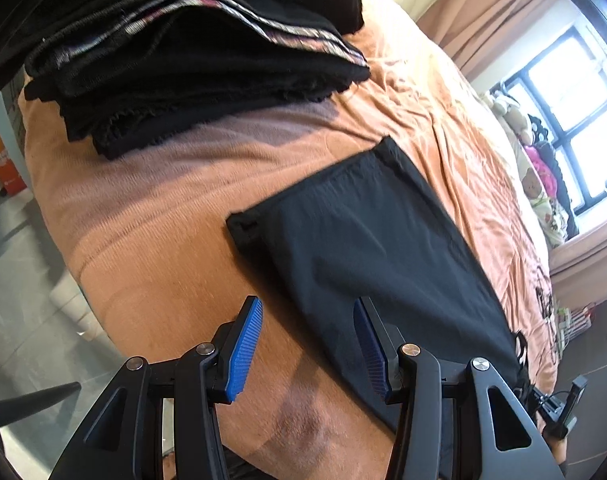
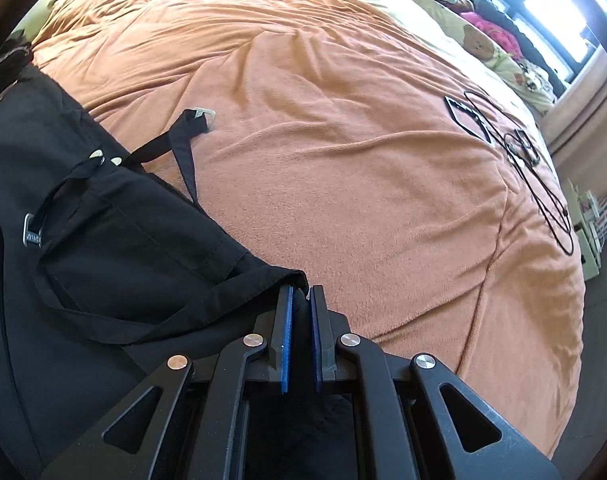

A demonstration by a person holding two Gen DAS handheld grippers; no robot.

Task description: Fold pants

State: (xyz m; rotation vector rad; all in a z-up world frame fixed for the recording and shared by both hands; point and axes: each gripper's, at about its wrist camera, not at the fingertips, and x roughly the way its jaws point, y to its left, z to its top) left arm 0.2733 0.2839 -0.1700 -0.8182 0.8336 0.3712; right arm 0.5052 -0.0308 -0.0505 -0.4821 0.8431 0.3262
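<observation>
Black pants (image 1: 363, 232) lie flat on the orange blanket (image 1: 163, 240), one folded leg end pointing away from me in the left wrist view. My left gripper (image 1: 307, 320) hovers open over the pants' near left edge, with its right blue pad above the fabric and its left pad above the blanket, and nothing is pinched. In the right wrist view the waist end of the pants (image 2: 123, 248) shows pockets, drawcords and a strap with a metal buckle (image 2: 201, 116). My right gripper (image 2: 302, 298) is shut on a corner of that waist end, with black cloth between the blue pads.
A stack of folded dark clothes (image 1: 183, 60) sits at the far left of the bed. A phone (image 2: 469, 120) and a black cable (image 2: 543, 184) lie on the blanket (image 2: 343, 160) to the right. Plush toys (image 2: 483, 44) line the window side. The bed's edge and the floor (image 1: 27, 264) are at near left.
</observation>
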